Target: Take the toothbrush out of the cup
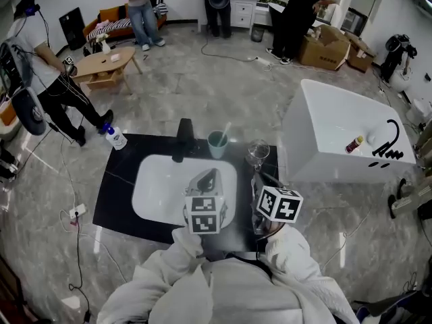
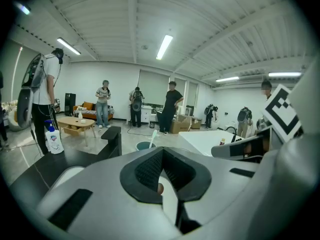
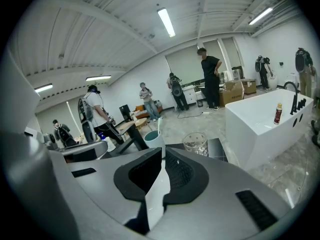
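Observation:
A teal cup [image 1: 217, 144] stands on the black counter behind the white sink [image 1: 152, 187], with a white toothbrush [image 1: 225, 131] leaning up out of it. Both grippers hover over the sink's near right side, short of the cup. My left gripper [image 1: 209, 175] points at the cup, jaws together and empty. My right gripper [image 1: 258, 179] is beside it, below a clear glass [image 1: 257, 152], also shut on nothing. The left gripper view shows the cup [image 2: 144, 145] and toothbrush [image 2: 152, 138] just beyond the gripper [image 2: 162, 154]. Past the gripper [image 3: 164, 156] in the right gripper view stand the cup [image 3: 154, 138] and glass [image 3: 195, 143].
A black faucet [image 1: 183, 139] rises left of the cup. A spray bottle [image 1: 116, 138] stands at the counter's far left corner. A white bathtub [image 1: 337, 133] lies to the right. Several people stand around the room, and cables lie on the floor.

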A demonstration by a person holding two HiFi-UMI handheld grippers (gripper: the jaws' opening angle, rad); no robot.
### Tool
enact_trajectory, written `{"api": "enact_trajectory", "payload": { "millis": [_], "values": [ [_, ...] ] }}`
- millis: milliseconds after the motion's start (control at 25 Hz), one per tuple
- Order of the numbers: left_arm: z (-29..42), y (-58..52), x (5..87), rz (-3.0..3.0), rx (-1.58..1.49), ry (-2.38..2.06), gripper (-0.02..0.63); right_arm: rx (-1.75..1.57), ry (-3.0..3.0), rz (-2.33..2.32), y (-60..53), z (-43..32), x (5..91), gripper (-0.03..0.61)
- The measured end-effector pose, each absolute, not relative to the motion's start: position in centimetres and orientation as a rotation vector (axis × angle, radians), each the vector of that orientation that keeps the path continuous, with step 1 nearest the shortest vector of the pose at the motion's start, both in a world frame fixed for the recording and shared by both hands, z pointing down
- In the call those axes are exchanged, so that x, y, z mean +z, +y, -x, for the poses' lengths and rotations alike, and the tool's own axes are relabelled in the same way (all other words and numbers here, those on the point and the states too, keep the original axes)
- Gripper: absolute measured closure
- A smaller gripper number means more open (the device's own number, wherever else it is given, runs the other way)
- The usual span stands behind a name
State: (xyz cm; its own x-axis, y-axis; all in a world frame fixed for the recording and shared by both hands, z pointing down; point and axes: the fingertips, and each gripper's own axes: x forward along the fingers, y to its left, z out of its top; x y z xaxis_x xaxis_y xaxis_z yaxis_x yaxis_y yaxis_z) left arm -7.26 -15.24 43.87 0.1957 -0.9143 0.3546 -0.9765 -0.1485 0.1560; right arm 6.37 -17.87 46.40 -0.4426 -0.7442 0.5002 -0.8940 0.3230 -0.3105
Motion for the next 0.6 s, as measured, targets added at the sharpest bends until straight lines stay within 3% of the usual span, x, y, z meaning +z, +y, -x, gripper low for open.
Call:
{"api": "enact_trajectory", "payload": {
  "millis": [600],
  "values": [
    [12.1,-12.3,44.6,-1.964,0.192,-1.894,0.617,0.845,-2.406,-1.333,-17.3,-1.9,45.5,0.54]
  ]
}}
